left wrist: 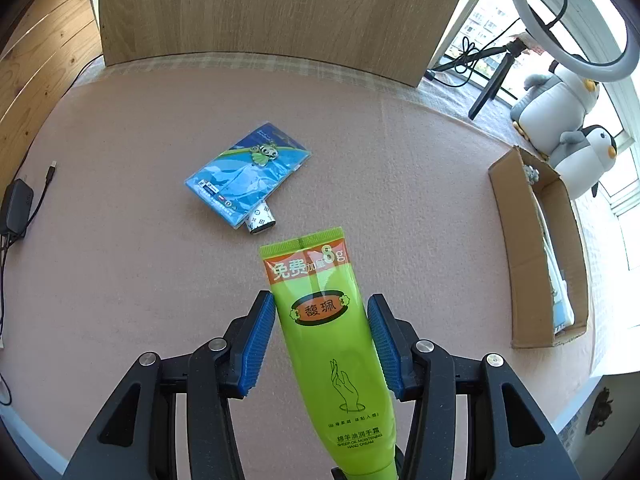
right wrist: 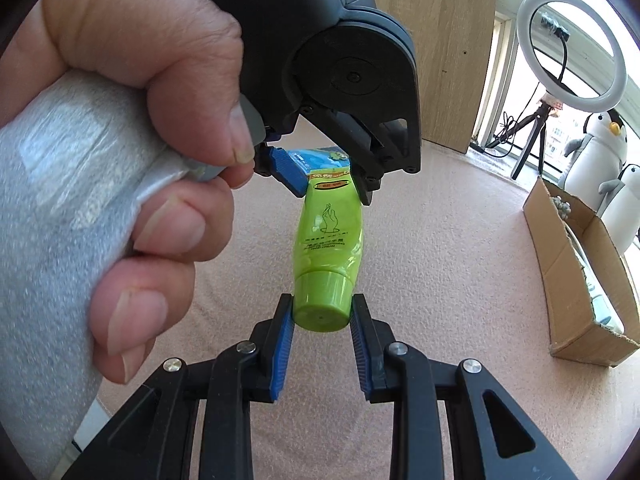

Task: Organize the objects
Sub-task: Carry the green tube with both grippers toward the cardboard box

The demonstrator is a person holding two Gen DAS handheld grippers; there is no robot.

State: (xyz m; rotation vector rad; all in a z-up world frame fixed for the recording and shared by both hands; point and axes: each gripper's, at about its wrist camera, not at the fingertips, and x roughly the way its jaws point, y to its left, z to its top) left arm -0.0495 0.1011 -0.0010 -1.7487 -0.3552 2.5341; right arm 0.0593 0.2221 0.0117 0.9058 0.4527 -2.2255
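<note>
A green hand cream tube [left wrist: 326,332] is held above the pink table between both grippers. My right gripper [right wrist: 322,312] is shut on the tube's cap [right wrist: 322,304]. My left gripper [left wrist: 322,316] sits around the flat end of the tube; its blue pads [left wrist: 260,344] stand beside the tube, the left pad touching and a slim gap at the right pad. In the right wrist view the left gripper [right wrist: 332,184] appears around the tube's far end [right wrist: 330,178]. A blue packet [left wrist: 248,172] and a small patterned roll [left wrist: 260,220] lie on the table beyond.
An open cardboard box [left wrist: 532,248] with items inside stands at the right; it also shows in the right wrist view [right wrist: 576,272]. Penguin plush toys [left wrist: 568,120] and a ring light [left wrist: 580,20] are behind it. A black charger with cable [left wrist: 16,208] lies at the left edge. A wooden board [left wrist: 260,12] stands at the back.
</note>
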